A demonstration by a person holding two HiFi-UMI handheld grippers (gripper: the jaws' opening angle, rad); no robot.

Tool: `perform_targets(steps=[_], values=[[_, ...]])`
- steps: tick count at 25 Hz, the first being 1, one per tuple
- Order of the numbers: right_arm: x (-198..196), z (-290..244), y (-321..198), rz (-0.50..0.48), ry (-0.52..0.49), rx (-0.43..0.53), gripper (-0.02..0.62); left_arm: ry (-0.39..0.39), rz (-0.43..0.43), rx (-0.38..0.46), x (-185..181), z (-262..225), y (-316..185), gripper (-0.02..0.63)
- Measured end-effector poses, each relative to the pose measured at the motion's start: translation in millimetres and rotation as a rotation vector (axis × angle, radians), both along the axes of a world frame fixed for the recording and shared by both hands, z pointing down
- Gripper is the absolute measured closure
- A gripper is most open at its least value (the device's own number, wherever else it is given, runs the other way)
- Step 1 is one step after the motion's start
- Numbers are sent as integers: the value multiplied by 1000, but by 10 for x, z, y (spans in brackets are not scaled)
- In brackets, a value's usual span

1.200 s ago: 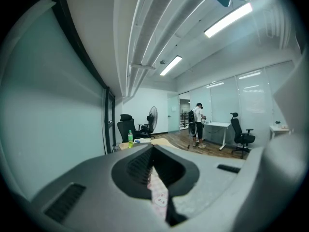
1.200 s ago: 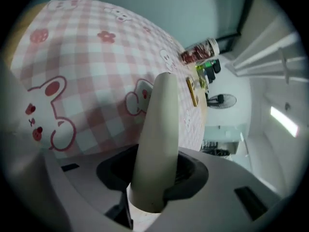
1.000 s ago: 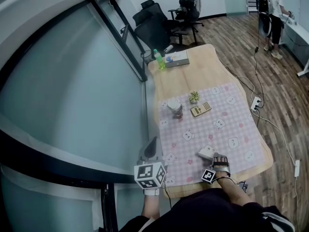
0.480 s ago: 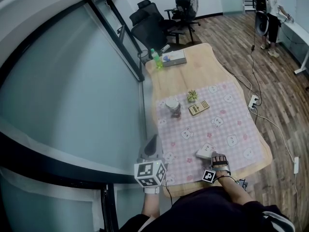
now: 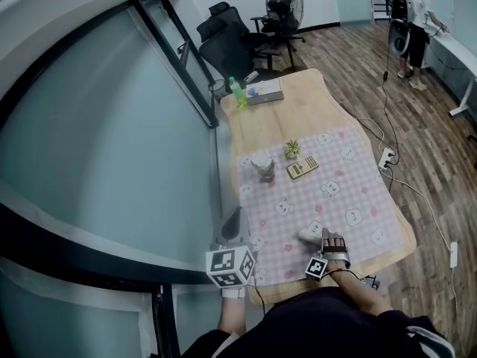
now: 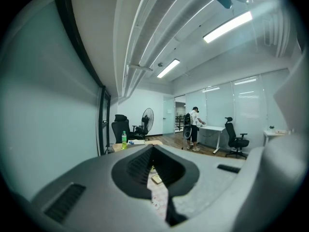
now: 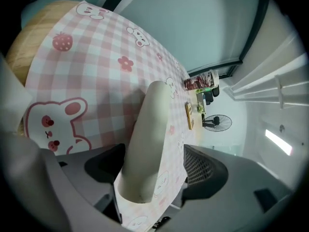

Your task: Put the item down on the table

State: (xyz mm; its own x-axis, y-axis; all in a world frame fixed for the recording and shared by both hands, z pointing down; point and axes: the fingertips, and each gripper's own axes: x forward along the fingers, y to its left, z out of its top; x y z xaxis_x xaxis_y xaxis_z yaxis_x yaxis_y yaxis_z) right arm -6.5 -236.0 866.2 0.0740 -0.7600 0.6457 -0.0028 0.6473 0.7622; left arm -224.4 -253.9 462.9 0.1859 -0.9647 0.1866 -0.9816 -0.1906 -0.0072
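**Head view.** A white item (image 5: 310,235) lies on the pink checked cloth (image 5: 350,189) at the near end of the wooden table (image 5: 298,114). The right gripper (image 5: 323,238) is at the item. The left gripper (image 5: 236,219) is off the table's left edge.

**Left gripper view.** The left gripper's (image 6: 153,153) jaws are drawn together, leaving only a sliver, with nothing between them.

**Right gripper view.** The right gripper's (image 7: 154,173) jaws are opening. The white item (image 7: 147,139) rests on the cloth (image 7: 96,71) between them, and cloth shows between it and the meshed jaw.
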Motion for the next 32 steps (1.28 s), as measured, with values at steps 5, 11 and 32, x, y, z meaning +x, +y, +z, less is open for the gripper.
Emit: perform_targets(steps=[5, 11, 32], values=[[-4, -37, -14, 58, -140, -74, 171, 3, 13, 4, 75, -19, 2, 606], [-59, -62, 28, 72, -236, -112, 149, 8, 18, 8, 105, -25, -33, 606], [-407, -776, -145, 86, -423, -88, 147, 7, 18, 10, 178, -34, 21, 606]])
